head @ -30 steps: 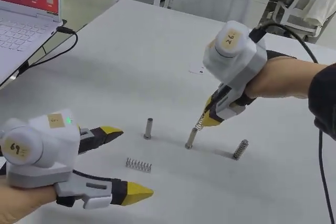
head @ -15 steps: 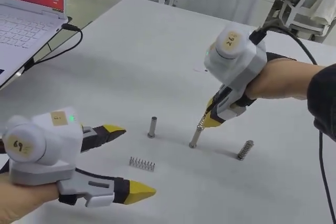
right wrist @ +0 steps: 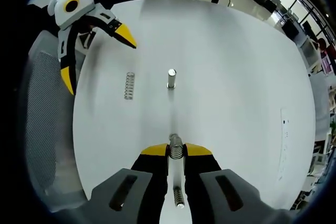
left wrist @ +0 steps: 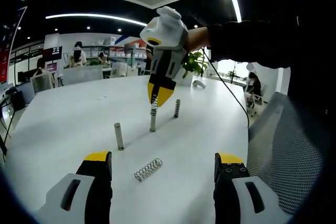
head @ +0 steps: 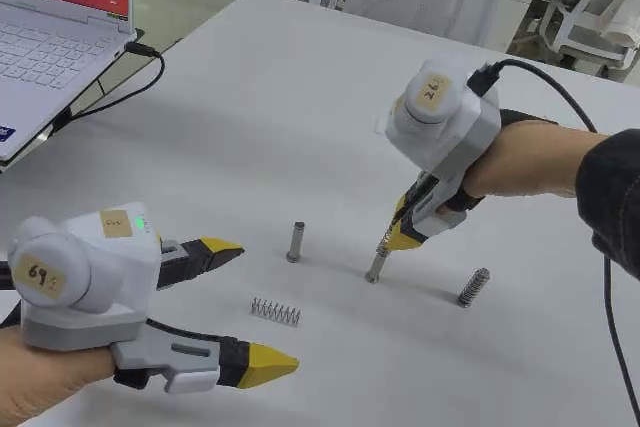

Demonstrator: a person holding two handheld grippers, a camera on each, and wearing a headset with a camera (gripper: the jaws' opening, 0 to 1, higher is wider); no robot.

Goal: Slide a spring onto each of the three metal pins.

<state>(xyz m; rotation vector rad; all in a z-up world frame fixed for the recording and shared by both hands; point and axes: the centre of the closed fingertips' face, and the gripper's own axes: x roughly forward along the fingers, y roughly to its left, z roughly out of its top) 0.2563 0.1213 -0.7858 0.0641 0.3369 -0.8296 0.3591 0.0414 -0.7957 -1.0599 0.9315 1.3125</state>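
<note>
Head view: right claw (head: 402,237) pinches a spring (head: 384,240) atop the middle pin (head: 377,267), lined up to slide down; a loose spring (head: 275,312) lies on the surface (head: 300,127). Left gripper view: left claw (left wrist: 163,157) gapes, idle. Right gripper view: spring sits clenched between jaws.

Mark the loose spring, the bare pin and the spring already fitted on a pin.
loose spring (head: 275,312): head view, middle of its coils.
bare pin (head: 297,240): head view, mid shaft.
fitted spring (head: 474,287): head view, middle coils, around its pin.
</note>
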